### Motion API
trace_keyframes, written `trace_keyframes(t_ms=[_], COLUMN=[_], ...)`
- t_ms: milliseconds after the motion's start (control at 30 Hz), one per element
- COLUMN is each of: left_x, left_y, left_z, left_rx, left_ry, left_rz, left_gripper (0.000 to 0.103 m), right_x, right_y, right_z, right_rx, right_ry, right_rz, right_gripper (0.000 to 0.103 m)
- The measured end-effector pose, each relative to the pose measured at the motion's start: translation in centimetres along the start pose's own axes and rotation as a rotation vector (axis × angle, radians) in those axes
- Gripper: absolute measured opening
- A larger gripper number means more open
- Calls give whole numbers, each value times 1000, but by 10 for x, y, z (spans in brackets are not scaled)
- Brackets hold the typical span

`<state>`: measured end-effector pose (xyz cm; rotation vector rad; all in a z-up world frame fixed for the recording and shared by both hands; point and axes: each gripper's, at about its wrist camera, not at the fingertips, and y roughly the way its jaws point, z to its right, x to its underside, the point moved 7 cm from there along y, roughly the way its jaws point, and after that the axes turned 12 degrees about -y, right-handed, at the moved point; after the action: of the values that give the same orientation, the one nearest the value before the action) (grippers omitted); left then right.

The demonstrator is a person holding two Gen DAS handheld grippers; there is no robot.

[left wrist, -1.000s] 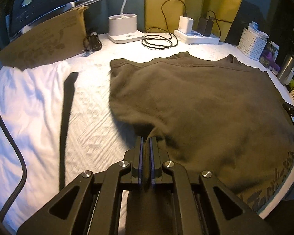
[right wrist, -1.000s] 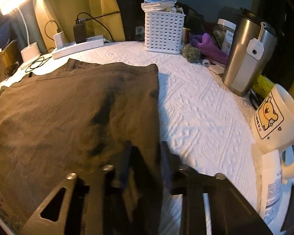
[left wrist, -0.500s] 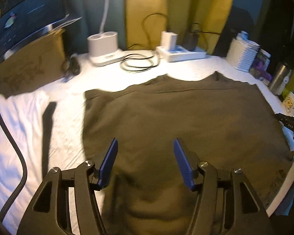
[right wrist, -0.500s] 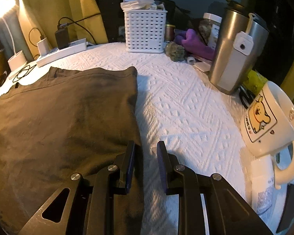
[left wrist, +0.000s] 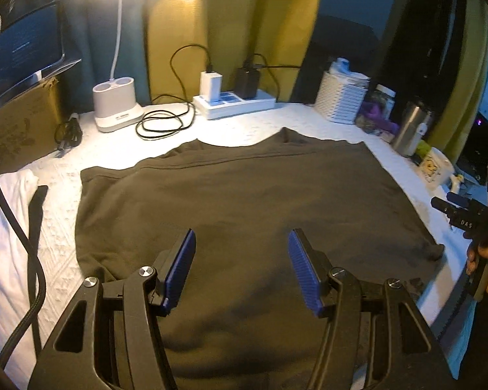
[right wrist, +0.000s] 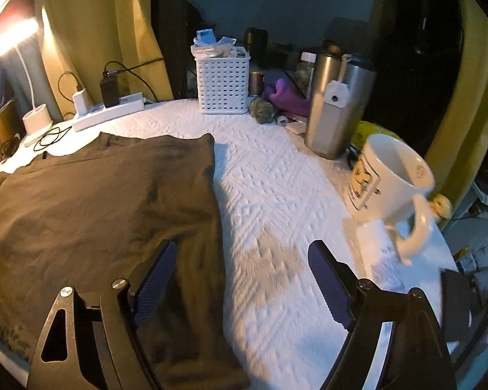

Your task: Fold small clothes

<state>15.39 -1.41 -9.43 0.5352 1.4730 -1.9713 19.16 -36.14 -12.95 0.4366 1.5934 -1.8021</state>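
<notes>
A dark olive shirt (left wrist: 244,188) lies flat, folded over, on the white textured tablecloth (left wrist: 61,227). My left gripper (left wrist: 242,234) hovers open above the shirt's near part, its blue pads (left wrist: 179,269) wide apart with nothing gripped. In the right wrist view my right gripper (right wrist: 242,245) hangs over the shirt's (right wrist: 97,201) right edge and the bare cloth (right wrist: 276,195). Its jaws are opening, and nothing is pinched between them. The left wrist view also shows the right gripper (left wrist: 455,211) at the far right, held by a hand (left wrist: 484,260).
Along the back stand a lamp base (left wrist: 115,104), a power strip (left wrist: 234,104) with coiled cables, and a white basket (right wrist: 223,87). A steel tumbler (right wrist: 335,120) and a mug (right wrist: 390,182) crowd the right side. A cardboard box (left wrist: 19,123) and a black strap (left wrist: 35,214) are on the left.
The left gripper let go of the shirt's edge, opened and drew back upward. The right gripper also released the cloth, opened wide and rose. The shirt now lies flat.
</notes>
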Motion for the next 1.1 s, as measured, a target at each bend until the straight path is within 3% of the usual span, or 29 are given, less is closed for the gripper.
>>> trace_keyframes(t_ms=[300,600,1100], left_x=[21,39,33], left_y=[-11,-8,6], left_z=[8,0,-32], left_rx=[24,-7,-75], left_ry=[24,18,-29], left_rz=[-5,-28,-41], left_gripper=[59,59,59], right_x=[48,84,60], right_y=[-25,-24,1], right_z=[-15,-44,-65], right_rx=[-39,-160,-214], right_ry=[73,156,183], right_rz=[-24,-65,-37], right_gripper=[84,84,85])
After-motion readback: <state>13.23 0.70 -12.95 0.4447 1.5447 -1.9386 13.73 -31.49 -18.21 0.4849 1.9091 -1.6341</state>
